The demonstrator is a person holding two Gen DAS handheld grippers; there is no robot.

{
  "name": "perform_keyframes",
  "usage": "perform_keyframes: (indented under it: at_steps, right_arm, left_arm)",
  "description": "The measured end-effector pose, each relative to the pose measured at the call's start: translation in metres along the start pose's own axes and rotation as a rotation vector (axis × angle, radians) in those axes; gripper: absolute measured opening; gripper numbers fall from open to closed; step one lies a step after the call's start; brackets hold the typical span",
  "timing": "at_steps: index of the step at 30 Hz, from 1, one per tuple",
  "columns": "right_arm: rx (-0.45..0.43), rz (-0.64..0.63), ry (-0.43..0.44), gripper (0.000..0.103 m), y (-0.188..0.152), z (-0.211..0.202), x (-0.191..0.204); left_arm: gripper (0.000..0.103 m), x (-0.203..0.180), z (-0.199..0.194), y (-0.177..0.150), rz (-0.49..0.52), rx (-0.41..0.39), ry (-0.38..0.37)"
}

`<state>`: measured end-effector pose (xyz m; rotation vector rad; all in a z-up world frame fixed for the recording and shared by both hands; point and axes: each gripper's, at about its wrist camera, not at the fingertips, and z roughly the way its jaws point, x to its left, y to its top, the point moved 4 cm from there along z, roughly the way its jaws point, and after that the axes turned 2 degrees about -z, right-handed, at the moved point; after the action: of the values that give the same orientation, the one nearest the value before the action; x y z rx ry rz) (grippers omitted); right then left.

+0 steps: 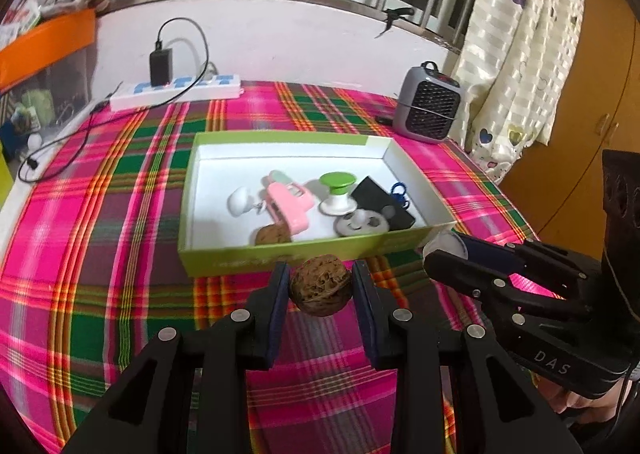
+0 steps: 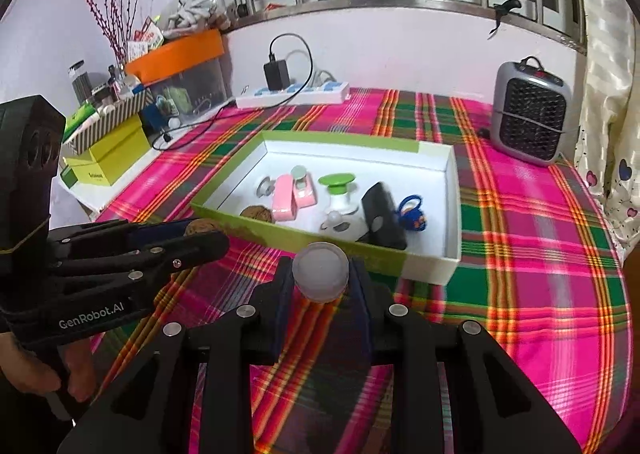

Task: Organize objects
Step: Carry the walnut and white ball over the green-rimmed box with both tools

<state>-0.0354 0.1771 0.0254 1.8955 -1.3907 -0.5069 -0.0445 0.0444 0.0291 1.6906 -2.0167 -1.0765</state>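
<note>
- Left gripper (image 1: 321, 286), bottom centre of the left wrist view: both pads clamped on a brown walnut (image 1: 321, 285), held above the plaid cloth (image 1: 100, 181), just short of the box's near wall.
- Right gripper (image 2: 320, 274), bottom centre of the right wrist view: pads clamped on a frosted white ball (image 2: 320, 273), likewise just before the box's near wall.
- Green box with white interior (image 1: 280, 254), centre frame, open top. Contents: second walnut (image 1: 272, 234) at the near wall, pink clip (image 1: 289, 205), white rounded piece (image 1: 240, 199), green-topped white stand (image 1: 337, 191), black flat item (image 1: 380, 197), blue keyring (image 1: 399, 193), panda-faced piece (image 1: 362, 222).
- Grey heater (image 1: 430, 109), upper right, on the cloth.
- White power strip with black charger (image 1: 176, 89), upper left, against the wall.
</note>
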Motion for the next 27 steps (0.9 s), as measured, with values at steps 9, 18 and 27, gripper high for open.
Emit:
perform_keyframes:
  at_steps: [9, 18, 27]
  right_arm:
    - [-0.033, 0.002, 0.006, 0.029, 0.004, -0.011, -0.011]
    - [-0.06, -0.016, -0.006, 0.029, 0.02, -0.013, -0.019]
    - [-0.064, -0.013, -0.019, 0.029, 0.038, 0.0, -0.029]
  left_arm:
    - [0.03, -0.017, 0.003, 0.01, 0.037, 0.001, -0.001]
    - [0.03, -0.024, 0.006, 0.032, 0.072, -0.019, 0.019]
    - [0.03, -0.017, 0.02, 0.055, 0.082, -0.042, 0.032]
